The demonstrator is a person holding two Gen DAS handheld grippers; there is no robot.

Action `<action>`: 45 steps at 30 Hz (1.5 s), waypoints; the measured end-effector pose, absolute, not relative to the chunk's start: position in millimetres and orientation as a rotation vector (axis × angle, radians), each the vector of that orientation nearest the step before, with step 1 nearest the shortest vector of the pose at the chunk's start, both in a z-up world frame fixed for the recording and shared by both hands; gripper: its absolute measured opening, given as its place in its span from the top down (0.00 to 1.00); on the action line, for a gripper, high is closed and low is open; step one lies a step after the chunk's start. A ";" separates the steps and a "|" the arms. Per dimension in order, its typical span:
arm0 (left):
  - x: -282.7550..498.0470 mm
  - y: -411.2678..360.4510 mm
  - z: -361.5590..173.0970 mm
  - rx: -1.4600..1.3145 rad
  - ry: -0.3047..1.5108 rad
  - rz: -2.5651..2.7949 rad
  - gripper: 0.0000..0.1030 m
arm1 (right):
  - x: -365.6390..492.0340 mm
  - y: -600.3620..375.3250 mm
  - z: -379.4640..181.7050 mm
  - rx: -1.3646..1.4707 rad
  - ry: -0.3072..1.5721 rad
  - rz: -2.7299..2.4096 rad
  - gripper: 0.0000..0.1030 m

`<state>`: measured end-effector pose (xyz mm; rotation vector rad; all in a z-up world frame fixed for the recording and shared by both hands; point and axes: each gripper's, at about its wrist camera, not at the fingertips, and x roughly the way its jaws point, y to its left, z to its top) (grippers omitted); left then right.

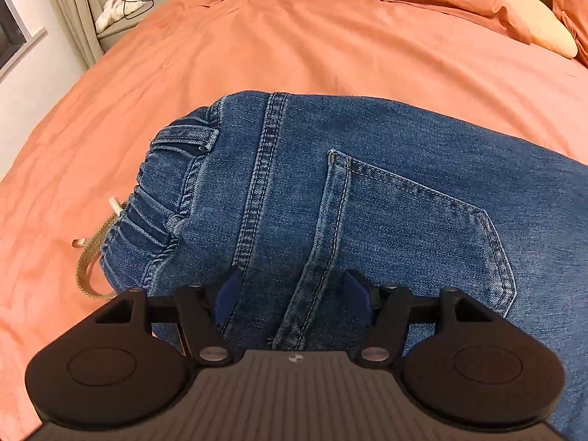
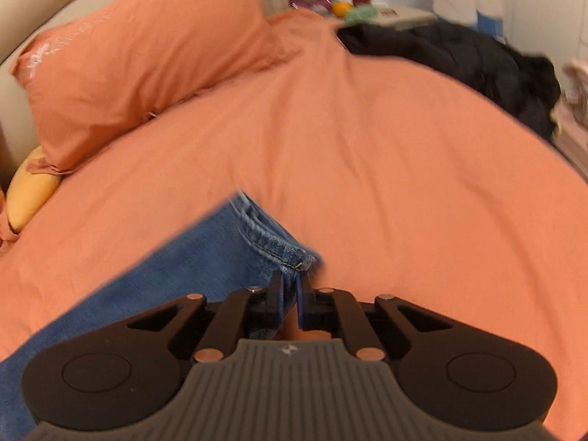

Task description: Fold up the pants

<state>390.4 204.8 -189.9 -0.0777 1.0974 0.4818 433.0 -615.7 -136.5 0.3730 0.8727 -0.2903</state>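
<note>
My wide orange duvet (image 1: 330,47) fills the scene. An orange pillow (image 2: 147,55) lies far left, a rumpled black garment (image 2: 477,62) far right, and a white crumpled cloth (image 1: 117,9) on the far-left nightstand.

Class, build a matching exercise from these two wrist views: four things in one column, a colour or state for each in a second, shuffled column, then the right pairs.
Things
1. left gripper
2. right gripper
3. pillow
4. heap of clothing

States
A. black, lying at the far edge of the bed
B. shut on the hem of the jeans
C. orange, at the head of the bed
D. open above the jeans' back pocket

Pairs: 1-D, 2-B, 3-C, 4-A
</note>
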 end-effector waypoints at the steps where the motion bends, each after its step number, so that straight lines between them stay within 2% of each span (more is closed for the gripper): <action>1: 390.2 204.1 -190.1 -0.075 1.096 0.483 0.30 | 434.2 -612.7 -125.2 0.355 0.854 -0.280 0.99; 4: 390.0 203.8 -190.0 -0.072 1.094 0.477 0.30 | 445.3 -599.5 -86.9 0.312 0.777 -0.245 1.00; 7: 389.2 206.3 -189.9 -0.083 1.092 0.470 0.30 | 441.1 -591.0 -47.5 0.323 0.600 -0.183 1.00; 9: 388.4 207.6 -190.5 -0.087 1.086 0.469 0.30 | 441.1 -590.3 -44.7 0.293 0.579 -0.198 1.00; 12: 387.1 208.0 -191.8 -0.090 1.079 0.465 0.30 | 451.6 -605.7 -88.3 0.292 0.727 -0.288 1.00; 17: 388.8 207.9 -192.9 -0.078 1.086 0.462 0.29 | 435.4 -628.1 -158.3 0.324 0.858 -0.334 1.00; 28: 384.3 207.1 -194.8 -0.079 1.056 0.454 0.28 | 456.4 -641.2 -193.8 0.346 0.965 -0.341 1.00; 29: 381.9 206.8 -193.1 -0.087 1.040 0.457 0.28 | 454.1 -641.2 -193.0 0.349 0.962 -0.344 0.97; 33: 371.2 210.4 -176.4 -0.146 0.969 0.455 0.33 | 444.4 -647.2 -182.2 0.418 0.936 -0.322 0.70; 34: 367.1 212.8 -172.2 -0.178 0.952 0.460 0.33 | 439.7 -649.6 -180.8 0.453 0.929 -0.313 0.68; 45: 302.6 193.6 -146.4 -0.453 0.891 0.316 0.34 | 413.8 -666.6 -229.1 0.792 0.874 -0.343 0.68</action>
